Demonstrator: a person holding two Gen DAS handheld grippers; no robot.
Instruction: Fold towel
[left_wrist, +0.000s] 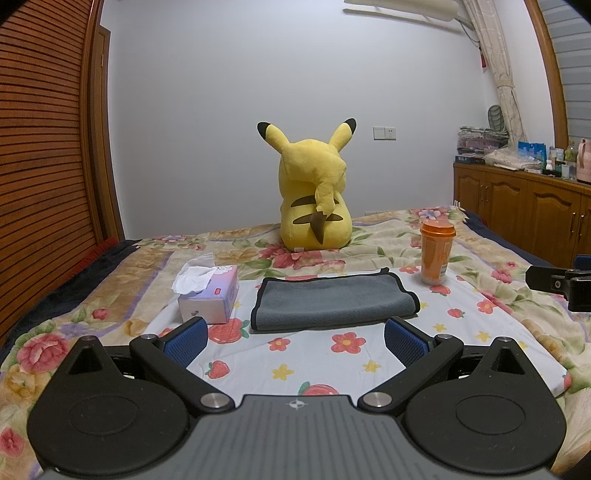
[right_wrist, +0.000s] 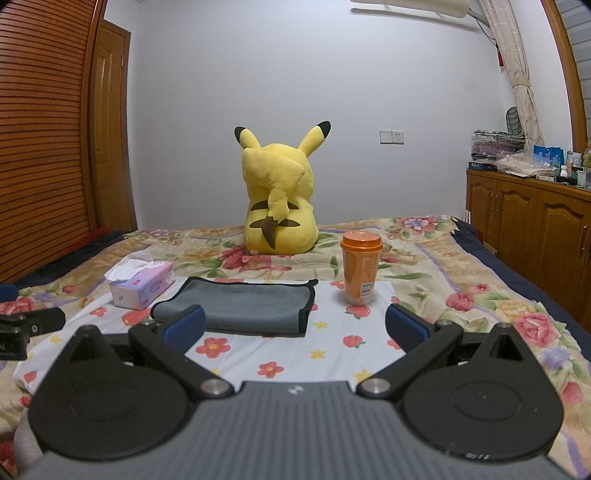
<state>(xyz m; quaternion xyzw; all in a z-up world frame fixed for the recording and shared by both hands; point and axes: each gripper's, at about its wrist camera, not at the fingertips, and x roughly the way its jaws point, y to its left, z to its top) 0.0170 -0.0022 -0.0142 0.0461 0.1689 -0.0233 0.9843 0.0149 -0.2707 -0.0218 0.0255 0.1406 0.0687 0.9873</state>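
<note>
The left hand-held gripper (left_wrist: 295, 341) sat nearest the lens, its blue-padded fingers (left_wrist: 186, 341) spread wide with nothing between them, hovering low over the bed (left_wrist: 110, 291). The right hand-held gripper (right_wrist: 295, 328) was spread the same way and held nothing; its black tip also showed at the right edge of the left view. Just beyond both lay the towel (left_wrist: 332, 304), grey with a black hem, already folded over and flat on the white flowered sheet (left_wrist: 325, 365). Left of the towel, close beside it but apart, stood a lilac tissue box (left_wrist: 210, 293) with a tissue sticking up from it. Right of the towel and slightly farther back, an orange lidded cup (left_wrist: 436, 253) stood upright. Behind the towel, well apart from it, a yellow plush toy (left_wrist: 314, 206) sat with its back to the cameras. Far to the right of the towel ran a wooden cabinet (right_wrist: 532, 218) with clutter on top.
</note>
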